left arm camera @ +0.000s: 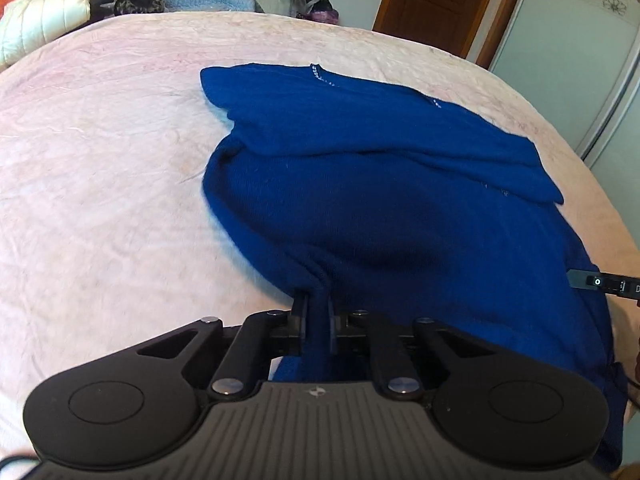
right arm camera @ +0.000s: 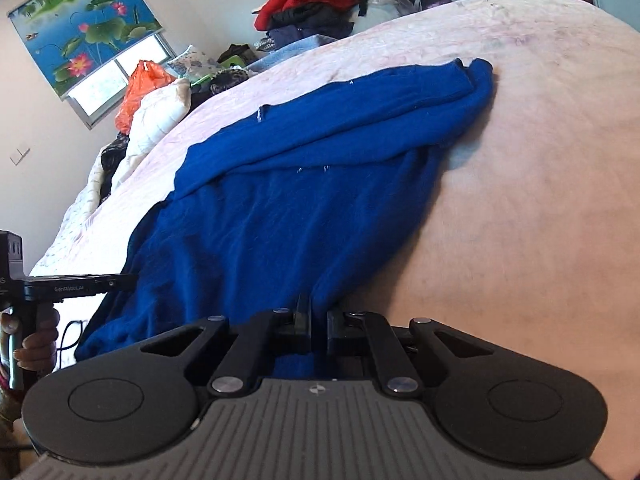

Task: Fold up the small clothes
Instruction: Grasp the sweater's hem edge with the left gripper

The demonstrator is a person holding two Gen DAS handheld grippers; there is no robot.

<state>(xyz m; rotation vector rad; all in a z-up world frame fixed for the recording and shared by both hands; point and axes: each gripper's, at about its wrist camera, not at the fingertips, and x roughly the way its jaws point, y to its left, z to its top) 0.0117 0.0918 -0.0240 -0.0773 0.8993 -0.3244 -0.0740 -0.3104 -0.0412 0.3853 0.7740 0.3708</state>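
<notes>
Pinching blue sweater (left arm camera: 400, 184) hem: left gripper (left arm camera: 319, 312) jaws clamped; right gripper (right arm camera: 319, 314) likewise.

The sweater (left arm camera: 380, 184) is deep blue with tiny sparkly silver dots near the neck. The bed (left arm camera: 100, 160) cover is pale pink. Both grippers are black with grey ribbed tops. The window blind (right arm camera: 84, 20) shows green lotus leaves and pink flowers on blue water. A bag (right arm camera: 140, 92) is bright orange.
</notes>
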